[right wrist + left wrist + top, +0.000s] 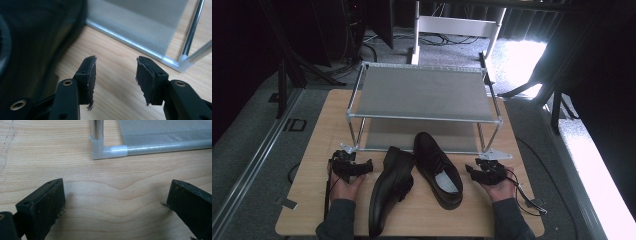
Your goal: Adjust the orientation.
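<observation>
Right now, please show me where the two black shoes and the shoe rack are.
left shoe (387, 192), high view, on its side, point on the upper.
right shoe (432, 155), high view, upright, point on the toe.
shoe rack (422, 92), high view, point on the top shelf.

Beyond the shoe rack (422, 92), the room is dark except for blown-out daylight on the floor to its right. The worktop (312, 145) before the rack is evenly lit with soft shadows. In the right gripper view the black shoe (32, 45) is blurred and the rack's tubes glint.

Both forearms reach forward, left tongs (371, 165) spread wide, right tongs (470, 171) apparently parted less, both holding nothing.
</observation>
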The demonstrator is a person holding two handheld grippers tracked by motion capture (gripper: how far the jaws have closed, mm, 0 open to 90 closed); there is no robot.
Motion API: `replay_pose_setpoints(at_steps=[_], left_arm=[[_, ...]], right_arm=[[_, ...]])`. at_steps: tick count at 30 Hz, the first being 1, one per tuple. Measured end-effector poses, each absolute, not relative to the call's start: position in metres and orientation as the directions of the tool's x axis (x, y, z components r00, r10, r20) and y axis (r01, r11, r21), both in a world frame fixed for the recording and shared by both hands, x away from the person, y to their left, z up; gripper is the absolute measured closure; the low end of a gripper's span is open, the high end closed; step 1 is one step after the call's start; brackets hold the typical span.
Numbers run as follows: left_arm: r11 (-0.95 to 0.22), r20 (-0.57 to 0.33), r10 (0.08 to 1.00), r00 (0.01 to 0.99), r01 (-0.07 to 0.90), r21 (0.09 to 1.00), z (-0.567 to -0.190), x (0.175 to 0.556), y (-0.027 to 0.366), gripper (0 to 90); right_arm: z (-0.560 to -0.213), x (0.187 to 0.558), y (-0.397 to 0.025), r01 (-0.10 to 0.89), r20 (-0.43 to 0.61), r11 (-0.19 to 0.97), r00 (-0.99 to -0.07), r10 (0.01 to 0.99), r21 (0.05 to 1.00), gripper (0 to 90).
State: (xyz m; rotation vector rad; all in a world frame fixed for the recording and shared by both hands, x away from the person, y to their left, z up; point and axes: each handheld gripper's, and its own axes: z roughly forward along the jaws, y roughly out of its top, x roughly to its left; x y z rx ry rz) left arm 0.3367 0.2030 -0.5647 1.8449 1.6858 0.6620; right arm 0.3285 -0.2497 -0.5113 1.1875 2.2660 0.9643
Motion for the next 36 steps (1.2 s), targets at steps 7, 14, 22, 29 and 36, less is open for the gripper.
replay_pose_setpoints(at_steps=[7,14,22,29,36], left_arm=[[-0.063,-0.006,0.996,0.092,0.726,0.685,-0.565,0.337,0.203,2.0],[-0.064,-0.006,0.996,0.094,0.726,0.685,-0.565,0.337,0.203,2.0],[-0.064,-0.006,0.996,0.094,0.726,0.685,-0.565,0.337,0.203,2.0],[-0.064,-0.006,0.996,0.094,0.725,0.685,-0.565,0.337,0.203,2.0],[-0.065,-0.006,0.996,0.094,0.725,0.685,-0.565,0.337,0.203,2.0]], right_arm=[[-0.492,0.318,-0.243,0.525,0.006,0.379,-0.592,0.806,0.762,47.0],[-0.480,0.307,-0.229,0.494,0.026,0.391,-0.646,0.763,0.777,46.0],[-0.474,0.305,-0.226,0.484,0.037,0.389,-0.661,0.749,0.784,45.2],[-0.480,0.308,-0.206,0.495,0.040,0.439,-0.697,0.716,0.750,40.3],[-0.482,0.327,-0.189,0.521,0.050,0.459,-0.698,0.714,0.720,48.9]])
